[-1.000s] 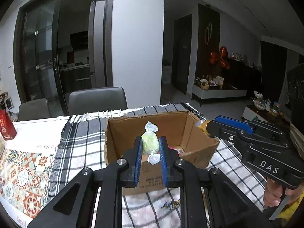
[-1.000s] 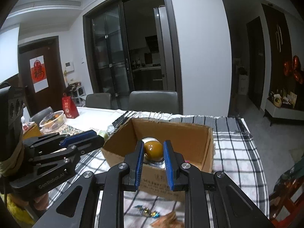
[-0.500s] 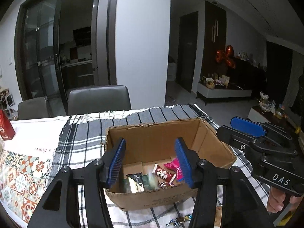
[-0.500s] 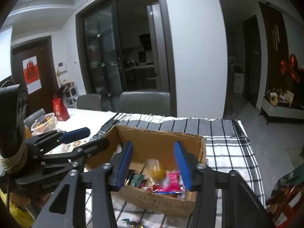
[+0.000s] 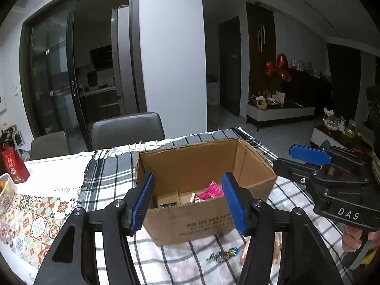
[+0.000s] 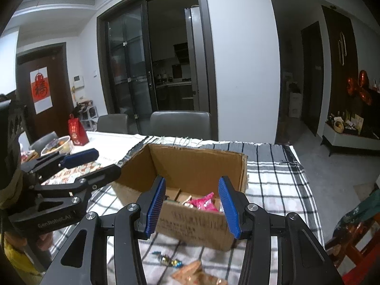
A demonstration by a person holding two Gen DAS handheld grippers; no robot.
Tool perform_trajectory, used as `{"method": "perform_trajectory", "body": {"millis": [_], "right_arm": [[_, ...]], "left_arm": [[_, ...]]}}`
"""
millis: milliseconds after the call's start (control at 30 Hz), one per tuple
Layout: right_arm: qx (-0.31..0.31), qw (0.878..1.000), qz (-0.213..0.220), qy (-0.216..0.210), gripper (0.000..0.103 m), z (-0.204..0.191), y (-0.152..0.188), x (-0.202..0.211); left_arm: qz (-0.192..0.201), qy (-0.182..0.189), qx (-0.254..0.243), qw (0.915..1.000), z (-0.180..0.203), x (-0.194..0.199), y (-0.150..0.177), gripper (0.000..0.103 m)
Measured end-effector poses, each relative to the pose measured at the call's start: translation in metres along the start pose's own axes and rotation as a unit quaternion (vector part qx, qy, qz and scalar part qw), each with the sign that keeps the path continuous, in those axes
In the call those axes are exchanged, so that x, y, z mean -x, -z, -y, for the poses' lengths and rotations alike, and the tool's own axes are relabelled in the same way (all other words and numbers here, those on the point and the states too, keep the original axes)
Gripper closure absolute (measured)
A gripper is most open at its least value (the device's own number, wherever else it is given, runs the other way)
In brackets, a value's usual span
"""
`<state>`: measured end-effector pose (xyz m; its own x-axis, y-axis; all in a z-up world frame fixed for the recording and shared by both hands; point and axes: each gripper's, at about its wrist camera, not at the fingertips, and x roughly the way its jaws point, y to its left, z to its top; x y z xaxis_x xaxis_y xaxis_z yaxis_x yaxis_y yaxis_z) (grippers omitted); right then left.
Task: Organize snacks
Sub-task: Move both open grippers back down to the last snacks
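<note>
The left gripper (image 5: 188, 201) hangs in front of the near wall of the cardboard box (image 5: 201, 216), its blue pads spread wide with nothing between them; the right gripper (image 6: 192, 207) is likewise spread apart and empty, held just before the same box from the other side. In the left wrist view the right gripper (image 5: 308, 160) shows at the right edge, beside the box's right wall, with a hand (image 5: 353, 239) on its handle; in the right wrist view the left gripper (image 6: 92, 163) shows at the left, near the box's left corner.

The box stands open-topped on a black-and-white checked cloth (image 5: 111, 178) spread over the desk (image 5: 54, 175); inside it lie several snacks, among them a pink packet (image 5: 211, 191) near the front right and a small brown carton (image 5: 167, 198) to its left; the rest of the contents are too small to tell.

On the cloth in front of the box lies a twisted candy (image 5: 223, 256) with blue ends, and just beside it, partly hidden by the gripper arm, an orange packet (image 6: 192, 270); both are outside the box.

Further left, a patterned mat (image 5: 35, 218) covers the desk; a red bag (image 5: 14, 168) stands upright near the far left edge, and a bowl (image 6: 58, 144) sits close to it; two grey chairs (image 5: 128, 130) stand behind the desk.
</note>
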<state>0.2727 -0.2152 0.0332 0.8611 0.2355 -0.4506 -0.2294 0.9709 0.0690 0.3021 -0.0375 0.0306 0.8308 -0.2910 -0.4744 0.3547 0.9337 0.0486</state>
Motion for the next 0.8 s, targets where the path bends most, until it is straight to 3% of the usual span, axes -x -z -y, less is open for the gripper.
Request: {"method": "perform_trajectory", "body": {"millis": [400,800], "right_arm": [[0.029,0.999,-0.04,-0.009,0.055,-0.008,0.032,0.024],[0.048,0.992,-0.113,-0.024,0.055,-0.007,0.073,0.014]], "left_arm": [[-0.004,0.002,-0.033,0.9995,0.022,0.029,0.026,0.042],[-0.053,0.024,-0.044,0.9974,0.038,0.019,0.064,0.042]]}}
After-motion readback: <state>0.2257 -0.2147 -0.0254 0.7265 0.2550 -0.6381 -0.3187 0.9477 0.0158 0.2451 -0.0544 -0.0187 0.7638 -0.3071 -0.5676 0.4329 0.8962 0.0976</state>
